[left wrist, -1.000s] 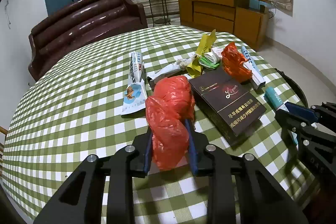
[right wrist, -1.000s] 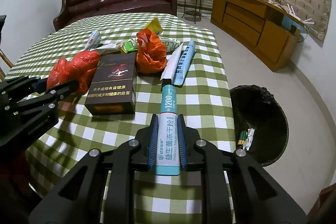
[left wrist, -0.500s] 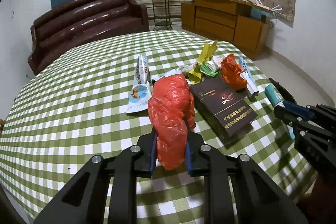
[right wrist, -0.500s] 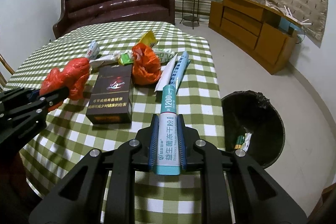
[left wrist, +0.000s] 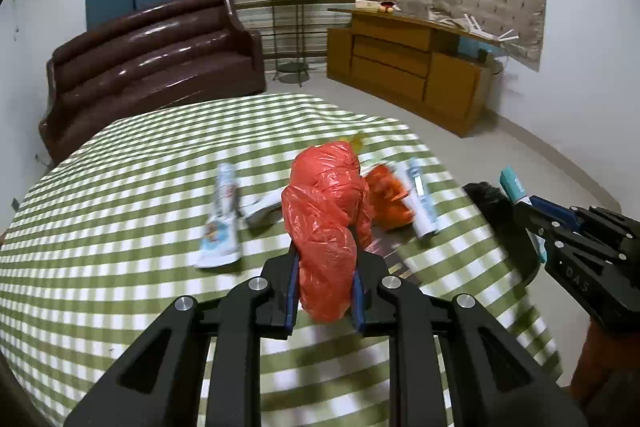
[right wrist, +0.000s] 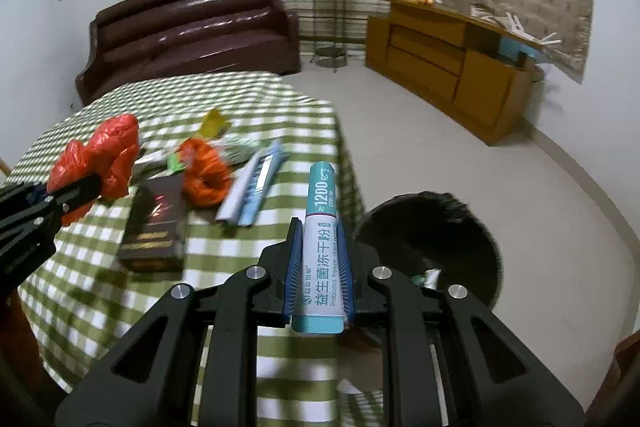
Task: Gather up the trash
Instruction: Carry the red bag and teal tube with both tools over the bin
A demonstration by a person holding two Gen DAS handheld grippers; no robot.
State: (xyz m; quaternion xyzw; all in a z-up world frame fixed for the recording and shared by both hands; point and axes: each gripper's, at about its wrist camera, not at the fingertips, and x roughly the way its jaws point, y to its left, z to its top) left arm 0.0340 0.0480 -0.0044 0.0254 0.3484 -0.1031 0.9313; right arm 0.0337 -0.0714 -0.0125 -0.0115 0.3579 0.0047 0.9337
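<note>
1. My left gripper (left wrist: 325, 285) is clamped narrow on the red bag (left wrist: 326, 223), which bulges up above the jaws toward 12 o'clock.
2. My right gripper (right wrist: 319, 269) is clamped narrow on the teal sachet (right wrist: 322, 227); its tip points to 12 o'clock.
3. The bin (right wrist: 436, 247) stands on the floor at 3 o'clock of the right gripper, just beside the table (right wrist: 100, 299).
4. On the table: an orange bag (right wrist: 204, 173), a dark box (right wrist: 156, 227), a blue-white pack (right wrist: 256, 183) and a flat wrapper (left wrist: 222, 223).
</note>
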